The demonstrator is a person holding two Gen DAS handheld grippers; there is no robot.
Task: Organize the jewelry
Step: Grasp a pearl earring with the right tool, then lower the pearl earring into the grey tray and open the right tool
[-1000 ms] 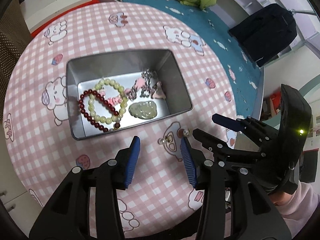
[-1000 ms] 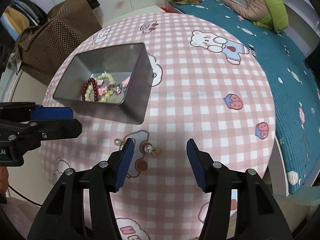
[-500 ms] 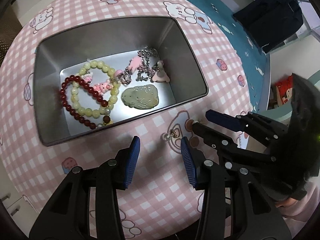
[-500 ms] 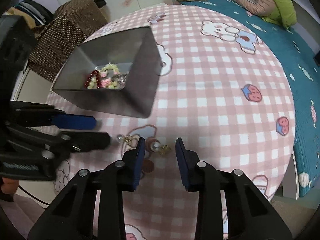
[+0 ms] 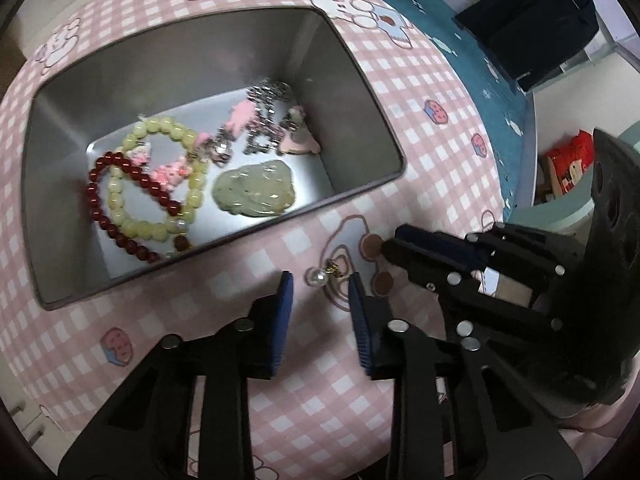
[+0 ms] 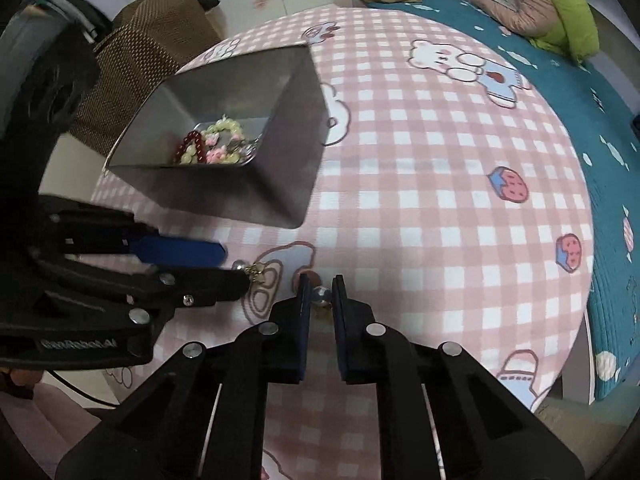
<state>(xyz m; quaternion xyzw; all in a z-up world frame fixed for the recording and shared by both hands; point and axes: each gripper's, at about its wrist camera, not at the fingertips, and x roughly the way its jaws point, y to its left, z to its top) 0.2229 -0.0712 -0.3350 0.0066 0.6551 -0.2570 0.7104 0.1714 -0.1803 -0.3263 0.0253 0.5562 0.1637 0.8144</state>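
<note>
While both grippers point down beside the metal tin (image 5: pixel 360 92), left gripper (image 5: pixel 318 280) closing around a pearl earring (image 5: pixel 320 277), pads apart from it, right gripper (image 6: pixel 320 288) closing on another pearl earring (image 6: pixel 321 295), bead bracelets (image 5: pixel 136 196) and jade pendant (image 5: pixel 256 190) inside the tin.

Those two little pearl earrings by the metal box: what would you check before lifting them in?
1. Right tongs around their small pearl earring: ok, jaws closing on it.
2. Firm pinch on that earring: cannot tell.
3. Left tongs around the other pearl earring with the gold hook: ok, jaws closing, pads not yet touching.
4. The two tongs clear of each other: ok, close but apart.
5. Grey rectangular metal box open, with bare floor for more: ok.
</note>
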